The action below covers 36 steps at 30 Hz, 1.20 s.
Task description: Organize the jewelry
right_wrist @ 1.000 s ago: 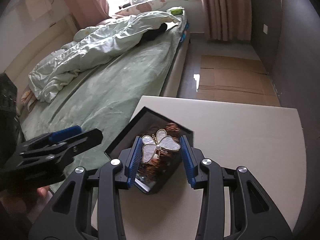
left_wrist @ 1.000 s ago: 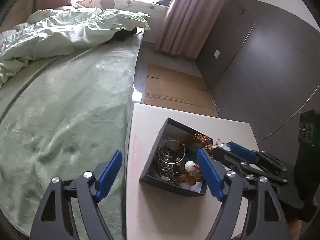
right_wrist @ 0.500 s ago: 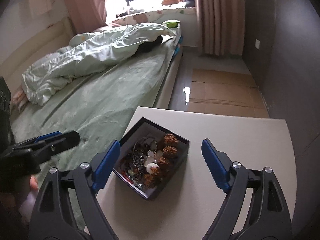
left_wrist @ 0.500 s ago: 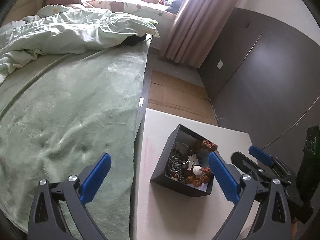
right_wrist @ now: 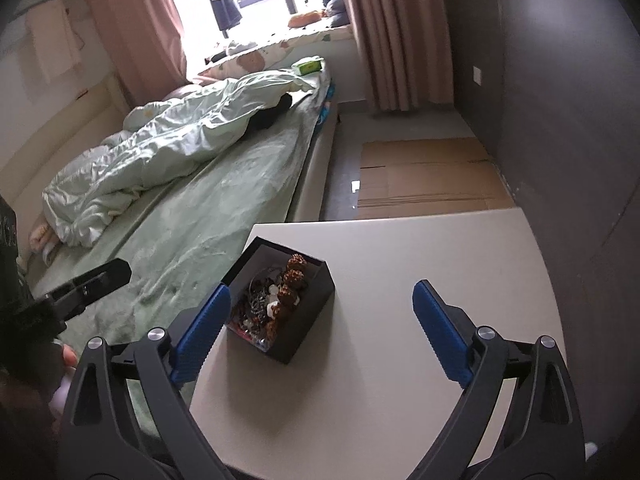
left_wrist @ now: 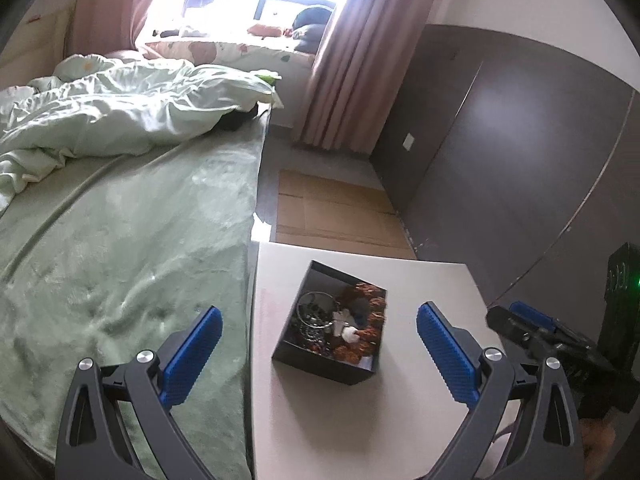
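On the table (left_wrist: 304, 420), the box (left_wrist: 320, 364) of jewelry (left_wrist: 344, 320) is sitting at twelve o'clock of both grippers. The left gripper (left_wrist: 318, 350) is gaping wide, empty; the right gripper (right_wrist: 320, 326) has just been opening, holding nothing. A careless dip risks snagging tangled chains, tipping the box.

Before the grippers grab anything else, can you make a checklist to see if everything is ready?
1. Left gripper open with nothing between its pads: ok.
2. Right gripper empty, its jaws have just been opening: ok.
3. Black box sits flat on the white table, away from the edges: ok.
4. Jewelry is inside the box, none seen on the table: ok.
5. Pieces sorted apart: not ok, they lie in one tangled pile.
6. Any jewelry left outside the views: cannot tell.
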Tool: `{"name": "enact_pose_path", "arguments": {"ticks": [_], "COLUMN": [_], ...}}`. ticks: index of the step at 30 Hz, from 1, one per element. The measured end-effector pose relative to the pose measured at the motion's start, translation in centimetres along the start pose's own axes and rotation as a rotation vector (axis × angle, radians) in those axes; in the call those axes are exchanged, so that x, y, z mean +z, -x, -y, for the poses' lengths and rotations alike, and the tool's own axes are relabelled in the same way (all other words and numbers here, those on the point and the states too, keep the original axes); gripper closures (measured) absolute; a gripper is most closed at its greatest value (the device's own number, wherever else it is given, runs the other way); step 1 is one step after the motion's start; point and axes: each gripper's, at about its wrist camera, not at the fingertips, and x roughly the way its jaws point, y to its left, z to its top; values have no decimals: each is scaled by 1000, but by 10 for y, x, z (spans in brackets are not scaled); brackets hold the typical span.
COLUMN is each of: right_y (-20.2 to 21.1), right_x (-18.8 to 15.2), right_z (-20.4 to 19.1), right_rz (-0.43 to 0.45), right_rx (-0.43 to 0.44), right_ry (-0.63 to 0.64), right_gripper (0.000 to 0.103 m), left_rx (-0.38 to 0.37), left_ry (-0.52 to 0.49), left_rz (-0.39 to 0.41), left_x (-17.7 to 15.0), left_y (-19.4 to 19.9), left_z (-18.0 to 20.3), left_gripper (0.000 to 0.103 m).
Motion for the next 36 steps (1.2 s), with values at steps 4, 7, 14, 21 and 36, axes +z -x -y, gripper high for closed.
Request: {"name": "enact_pose_path", "arguments": {"ticks": [4,7,14,21,36], "right_y": [32,53,80,99,106], "right_x": [-2,-8,-34,-53,-91], "right_z": [4,8,22,19,31], "right_rz": [32,60,75,86,99], "right_rx": [-3,-9,-78,-55,-78], "right_ry": [-28,-36,-59,-57,-78], "right_gripper": [8,6,5,5,5], "left_rx": [-17,-24,-12,19,12], "left_ry": [-19,-35,-100,-160,-227], "left_rz": [14,27,66,95,152], "left_x": [-9,-18,-38,-53,-77], "left_y": [16,28,49,64,84], "left_z": [10,18,37,51,62], "left_gripper": [8,8,8,8,8]}}
